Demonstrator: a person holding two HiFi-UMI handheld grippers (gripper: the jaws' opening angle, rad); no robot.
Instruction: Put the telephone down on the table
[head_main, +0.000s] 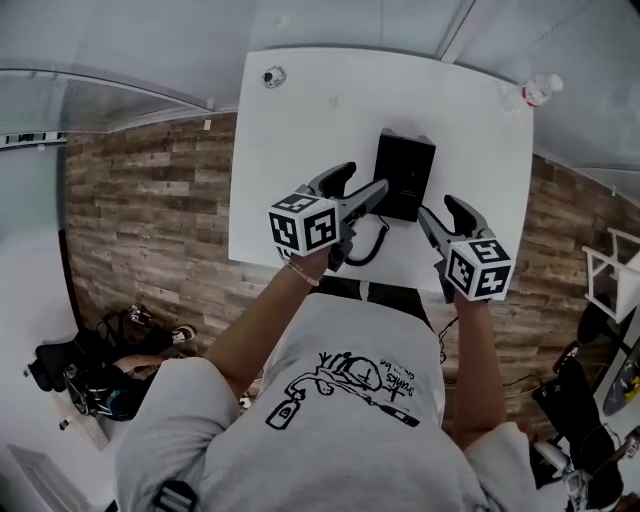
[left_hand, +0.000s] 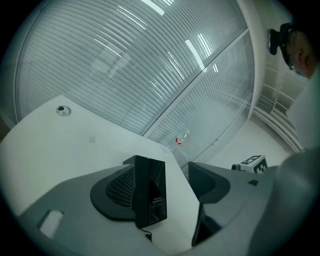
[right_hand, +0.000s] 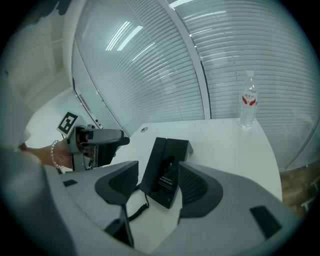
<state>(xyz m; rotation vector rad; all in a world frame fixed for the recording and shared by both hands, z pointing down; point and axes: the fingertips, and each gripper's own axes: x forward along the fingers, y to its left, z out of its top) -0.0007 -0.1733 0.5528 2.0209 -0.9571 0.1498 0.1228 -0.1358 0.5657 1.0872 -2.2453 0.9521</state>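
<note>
The telephone (head_main: 404, 176) lay on the bench (head_main: 300, 130), right of its middle and toward the near edge. Its cord (head_main: 368, 248) trailed from its near left corner to that edge. A bottle (head_main: 535, 90) stood at the far right corner and a round fitting (head_main: 273, 76) sat at the far left. The left gripper (head_main: 362, 182) hung just left of the telephone and the right gripper (head_main: 440, 210) just right of its near end.

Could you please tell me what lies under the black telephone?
Only the white table; the telephone rests directly on it. Whatever its body covers cannot be seen.
</note>
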